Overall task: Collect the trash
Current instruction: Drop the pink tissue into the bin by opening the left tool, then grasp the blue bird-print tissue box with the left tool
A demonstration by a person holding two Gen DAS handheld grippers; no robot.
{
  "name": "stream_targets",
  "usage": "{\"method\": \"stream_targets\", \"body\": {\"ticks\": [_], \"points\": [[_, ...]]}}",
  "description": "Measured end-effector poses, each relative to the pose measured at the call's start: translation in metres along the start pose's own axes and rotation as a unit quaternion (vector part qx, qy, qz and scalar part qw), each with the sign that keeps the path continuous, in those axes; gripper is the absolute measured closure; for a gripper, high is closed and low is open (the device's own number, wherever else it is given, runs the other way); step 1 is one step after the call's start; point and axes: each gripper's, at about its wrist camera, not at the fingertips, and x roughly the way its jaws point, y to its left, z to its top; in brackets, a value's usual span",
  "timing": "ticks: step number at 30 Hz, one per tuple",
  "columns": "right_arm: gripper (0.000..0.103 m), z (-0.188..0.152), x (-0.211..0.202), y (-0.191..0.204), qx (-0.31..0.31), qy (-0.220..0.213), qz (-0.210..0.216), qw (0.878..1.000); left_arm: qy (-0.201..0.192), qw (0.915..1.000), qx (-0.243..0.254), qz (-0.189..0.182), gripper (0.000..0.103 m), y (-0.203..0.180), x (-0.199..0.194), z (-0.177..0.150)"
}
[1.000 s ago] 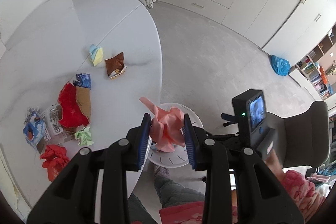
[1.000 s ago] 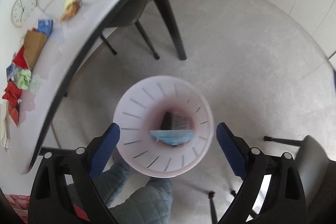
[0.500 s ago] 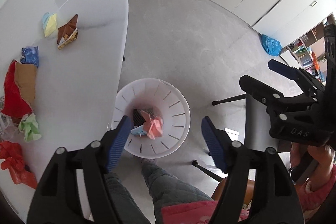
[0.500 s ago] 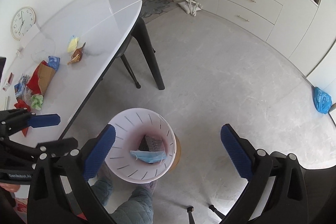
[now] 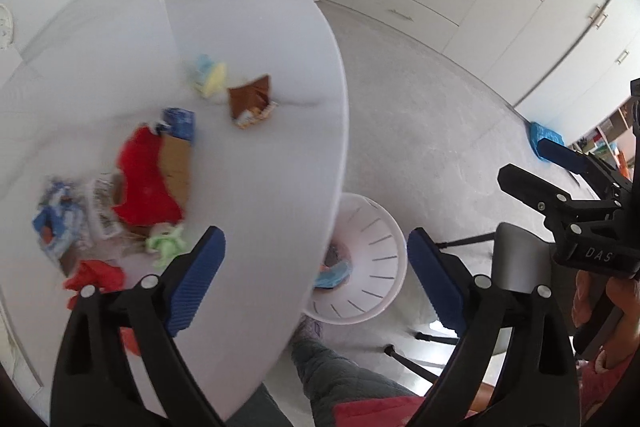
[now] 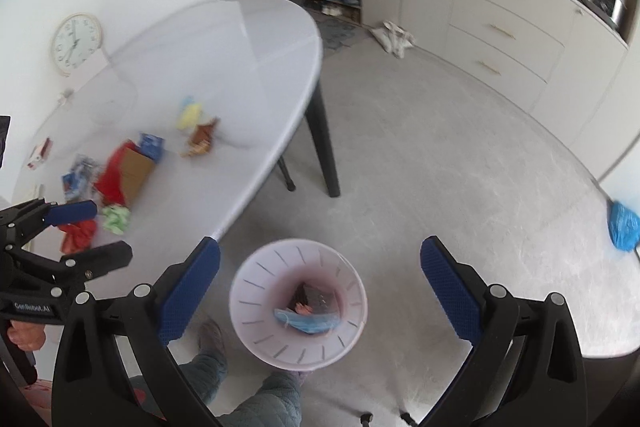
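- Two grippers show, both empty: the left gripper (image 5: 316, 279) has its jaws opening, with nothing between them, and the right gripper (image 6: 320, 287) holds its jaws wide apart over the bin.
- In the right wrist view the white bin (image 6: 256, 291) stands upright on the floor just off the tabletop's (image 6: 224, 67) near edge, its round mouth facing up at the camera.
- Inside the bin lie a blue face mask (image 6: 308, 321), its long axis running from 9 to 3 o'clock, a dark wrapper at 12 o'clock of it, and a scrap of pink paper (image 6: 302, 307) between them.
- In the left wrist view the bin (image 5: 380, 267) sits at 3 o'clock of the tabletop (image 5: 260, 207), partly hidden under its rim.
- Trash on the tabletop is blurred: a red wrapper (image 5: 144, 183) with a brown cardboard piece (image 5: 176, 167) on it, long axis about 12 to 6 o'clock; a green crumpled paper (image 5: 166, 245) at its 6 o'clock; a red crumpled scrap (image 5: 94, 277) at 7 o'clock.
- A brown snack packet (image 5: 252, 101) and a yellow-blue wad (image 5: 208, 77) lie apart at 1 o'clock of the pile.
- A wall clock (image 6: 76, 43) leans at the tabletop's far side.
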Motion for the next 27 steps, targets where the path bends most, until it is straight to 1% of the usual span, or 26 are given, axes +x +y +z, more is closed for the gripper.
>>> {"method": "stream_targets", "body": {"ticks": [2, 5, 8, 13, 15, 19, 22, 27], "points": [[0.002, 0.015, -0.002, 0.025, -0.026, -0.009, 0.015, 1.000, -0.019, 0.9994, -0.022, 0.021, 0.013, 0.025, -0.019, -0.001], [0.002, 0.033, -0.001, 0.063, -0.058, -0.016, 0.038, 0.997, -0.040, 0.9960, -0.058, 0.055, 0.011, 0.069, -0.047, -0.004], [0.002, 0.050, 0.001, 0.104, -0.087, -0.022, 0.059, 0.994, -0.059, 0.9902, -0.091, 0.088, 0.009, 0.110, -0.071, -0.011], [0.002, 0.073, 0.002, 0.165, -0.110, -0.029, 0.089, 0.990, -0.084, 0.9803, -0.134, 0.118, 0.009, 0.166, -0.101, -0.024], [0.002, 0.080, 0.003, 0.183, -0.111, -0.027, 0.097, 0.989, -0.094, 0.9781, -0.142, 0.119, 0.008, 0.187, -0.110, -0.028], [0.002, 0.091, 0.002, 0.218, -0.104, -0.032, 0.101, 0.989, -0.105, 0.9771, -0.139, 0.122, 0.008, 0.212, -0.122, -0.031], [0.002, 0.098, 0.000, 0.235, -0.091, -0.035, 0.098, 0.990, -0.109, 0.9782, -0.131, 0.119, 0.008, 0.224, -0.126, -0.030], [0.002, 0.106, 0.002, 0.254, -0.078, -0.032, 0.082, 0.993, -0.112, 0.9819, -0.116, 0.100, 0.008, 0.238, -0.128, -0.029]]}}
